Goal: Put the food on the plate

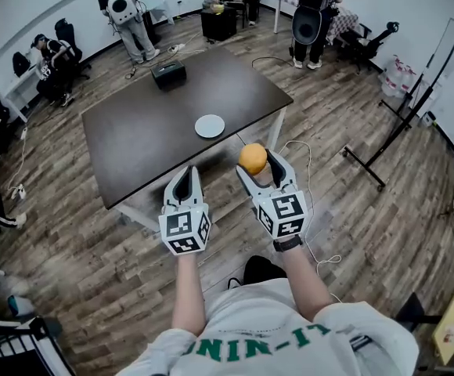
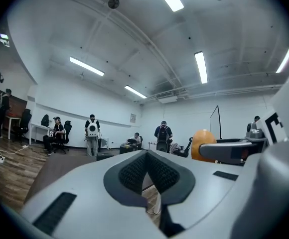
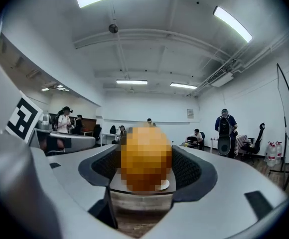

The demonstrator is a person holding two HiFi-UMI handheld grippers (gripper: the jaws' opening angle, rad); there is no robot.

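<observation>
Food (image 1: pixel 253 158) sits pinched inside right gripper (image 1: pixel 260 168) (plate (image 1: pixel 209 126) well apart)

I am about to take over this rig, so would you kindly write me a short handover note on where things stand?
The left hand-held gripper is shut and empty, held level in front of the table.
The right hand-held gripper is shut on the food, an orange round piece, raised off the table near its front edge.
The plate sits bare on the table, ahead and a little to the left of the food.
Done: the food is picked up.
Left: carry it over the plate, lower it, open the jaws and draw back.
</observation>
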